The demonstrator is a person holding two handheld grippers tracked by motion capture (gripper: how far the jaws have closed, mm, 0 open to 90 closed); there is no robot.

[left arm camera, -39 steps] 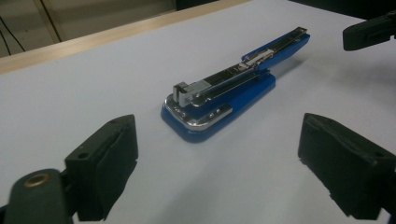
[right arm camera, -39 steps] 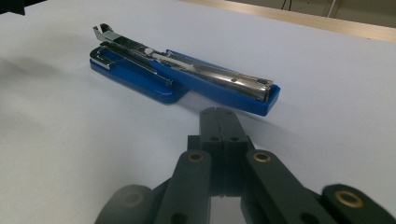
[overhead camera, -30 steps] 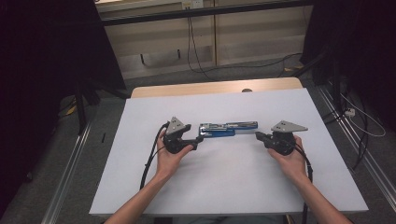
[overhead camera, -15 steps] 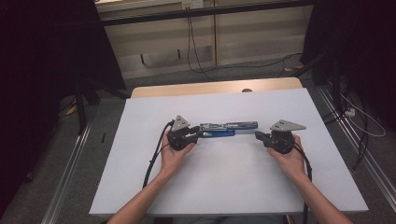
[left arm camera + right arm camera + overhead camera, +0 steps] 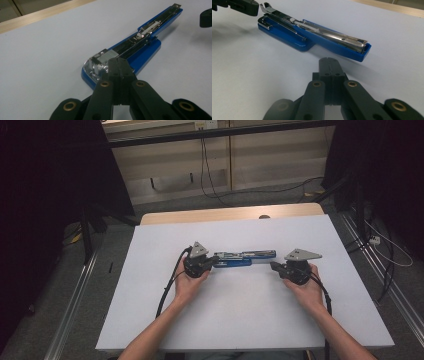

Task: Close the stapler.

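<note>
Stapler: blue-and-chrome metal stapler (image 5: 244,258), opened flat on white table (image 5: 250,320).
Left hand-held gripper (image 5: 117,65): just pressed together, empty, at stapler's end.
Right hand-held gripper (image 5: 329,65): pressed together, empty, near stapler's other end.

text: none legible — labels: none legible — numbers: none legible

White table (image 5: 250,320), grey floor (image 5: 65,285), dim room.

A white worktop (image 5: 240,315), with a strip of bare wood along its far edge, carries a blue stapler (image 5: 244,258) lying opened out flat near its middle, lengthwise from left to right.
</note>
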